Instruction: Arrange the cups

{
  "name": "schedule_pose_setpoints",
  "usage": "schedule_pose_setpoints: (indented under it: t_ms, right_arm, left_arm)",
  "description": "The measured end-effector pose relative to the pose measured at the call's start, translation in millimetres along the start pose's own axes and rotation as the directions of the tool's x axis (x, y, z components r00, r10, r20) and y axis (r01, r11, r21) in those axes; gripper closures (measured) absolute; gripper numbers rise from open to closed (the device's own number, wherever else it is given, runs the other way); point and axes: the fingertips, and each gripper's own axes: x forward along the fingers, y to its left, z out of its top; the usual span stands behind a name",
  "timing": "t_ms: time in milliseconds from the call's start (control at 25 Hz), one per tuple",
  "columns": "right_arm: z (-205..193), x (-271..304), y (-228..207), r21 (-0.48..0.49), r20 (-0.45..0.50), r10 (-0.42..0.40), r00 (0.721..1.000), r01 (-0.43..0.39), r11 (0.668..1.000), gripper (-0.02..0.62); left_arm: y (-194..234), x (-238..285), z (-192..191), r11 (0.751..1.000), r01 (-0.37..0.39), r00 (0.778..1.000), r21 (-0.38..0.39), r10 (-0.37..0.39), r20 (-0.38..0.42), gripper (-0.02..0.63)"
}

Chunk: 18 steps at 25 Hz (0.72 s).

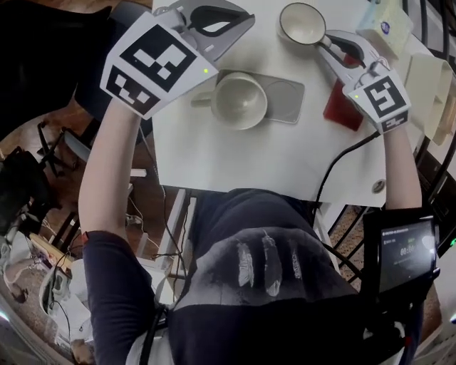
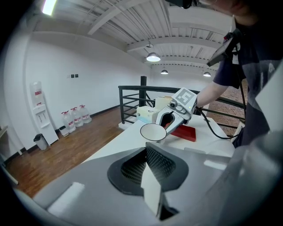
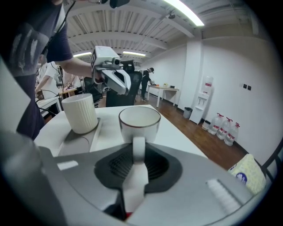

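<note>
A white cup with a dark rim [image 1: 302,23] stands at the far edge of the white table [image 1: 235,160]. My right gripper [image 1: 329,41] is shut on its handle; in the right gripper view the handle [image 3: 138,148] sits between the jaws and the cup [image 3: 139,120] stands just ahead. A ribbed white cup [image 1: 239,100] rests on the left half of a grey tray [image 1: 286,100], also the ribbed cup [image 3: 81,113] at left. My left gripper [image 1: 239,21] hovers over the table's far left corner, shut with nothing in it [image 2: 149,167]. It faces the held cup [image 2: 153,131].
A red block [image 1: 343,108] lies under my right gripper beside the tray. A tissue pack [image 1: 385,25] and a white box [image 1: 427,78] sit at the far right. A cable [image 1: 342,160] runs across the table's right side. The table's left edge drops to wooden floor.
</note>
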Motion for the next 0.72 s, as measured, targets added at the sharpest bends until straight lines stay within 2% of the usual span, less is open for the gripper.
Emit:
schedule_pose_setpoints:
  t_ms: [280,560,720]
  right_arm:
    - [15,-7,-1,0.112,0.101,-0.026,0.995,0.015,0.994,0.531]
    - [68,-49,16,0.034,0.165,-0.006,0.986,0.001,0.999,0.531]
    - [70,-67,40,-0.022,0.160,0.031,0.987,-0.028,0.999,0.531]
  left_arm:
    - [4,-2,-9,1.000,-0.003,1.000,-0.011,0.003,0.001,0.591]
    - [11,-19,-13,0.999,-0.018,1.000,-0.035,0.019,0.002,0.591]
    - [14,-25,-20,0.998,-0.026,1.000,-0.049,0.026,0.001,0.591]
